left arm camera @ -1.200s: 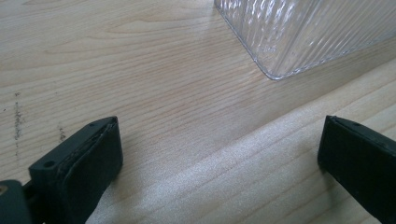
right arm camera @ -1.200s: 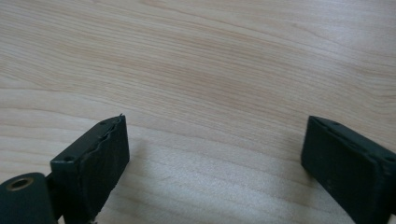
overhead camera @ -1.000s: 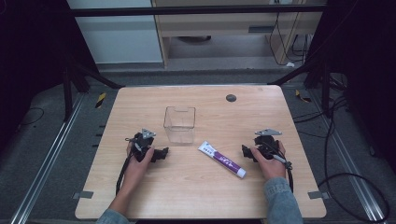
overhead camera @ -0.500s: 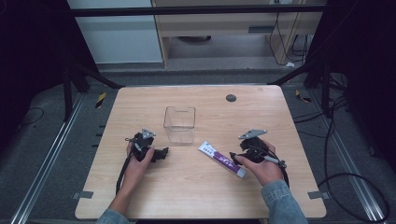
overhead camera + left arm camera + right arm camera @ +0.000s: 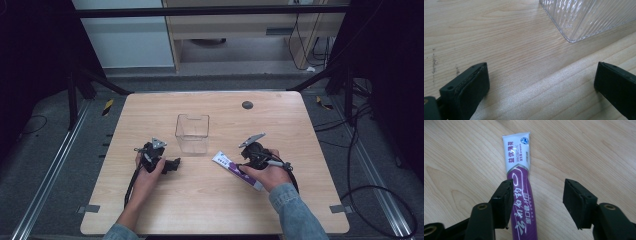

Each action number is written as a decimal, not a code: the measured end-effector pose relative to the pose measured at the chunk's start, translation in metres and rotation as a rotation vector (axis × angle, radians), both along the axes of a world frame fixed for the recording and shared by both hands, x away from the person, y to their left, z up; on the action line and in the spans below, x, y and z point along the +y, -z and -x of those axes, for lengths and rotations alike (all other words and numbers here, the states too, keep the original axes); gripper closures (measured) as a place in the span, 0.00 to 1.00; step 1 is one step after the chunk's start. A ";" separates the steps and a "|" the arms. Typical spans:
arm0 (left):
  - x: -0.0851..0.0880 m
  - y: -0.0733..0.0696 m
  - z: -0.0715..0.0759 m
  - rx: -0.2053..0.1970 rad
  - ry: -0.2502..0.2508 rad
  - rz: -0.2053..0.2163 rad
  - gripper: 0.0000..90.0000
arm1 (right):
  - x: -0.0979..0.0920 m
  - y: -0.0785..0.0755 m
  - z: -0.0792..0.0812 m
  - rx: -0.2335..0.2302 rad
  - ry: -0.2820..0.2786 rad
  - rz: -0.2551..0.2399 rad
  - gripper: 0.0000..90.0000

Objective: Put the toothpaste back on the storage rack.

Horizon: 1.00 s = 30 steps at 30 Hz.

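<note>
A purple-and-white plastic toothpaste tube lies flat on the pale wooden surface, just right of a clear ribbed plastic box. Its white end carries Chinese characters and the word "PROBIOTIC". The right gripper straddles the tube, jaws wide apart, one beside its edge, none closed on it. The left gripper, hand-held near the box's corner, stands wide open and empty.
</note>
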<state>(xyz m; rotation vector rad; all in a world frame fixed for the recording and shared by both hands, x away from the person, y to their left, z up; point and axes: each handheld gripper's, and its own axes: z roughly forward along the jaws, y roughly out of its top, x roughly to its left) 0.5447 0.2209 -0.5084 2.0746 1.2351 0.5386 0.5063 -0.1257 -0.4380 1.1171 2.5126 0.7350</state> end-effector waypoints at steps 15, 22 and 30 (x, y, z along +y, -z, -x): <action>0.000 0.000 0.000 0.001 0.000 -0.001 0.00 | 0.019 0.004 -0.013 0.086 -0.054 0.040 0.61; 0.000 0.000 0.000 0.001 0.000 -0.001 0.00 | 0.021 0.006 -0.016 0.098 -0.055 0.041 0.55; 0.000 0.000 0.000 0.001 0.000 -0.001 0.00 | 0.022 0.008 -0.020 0.111 -0.056 0.054 0.52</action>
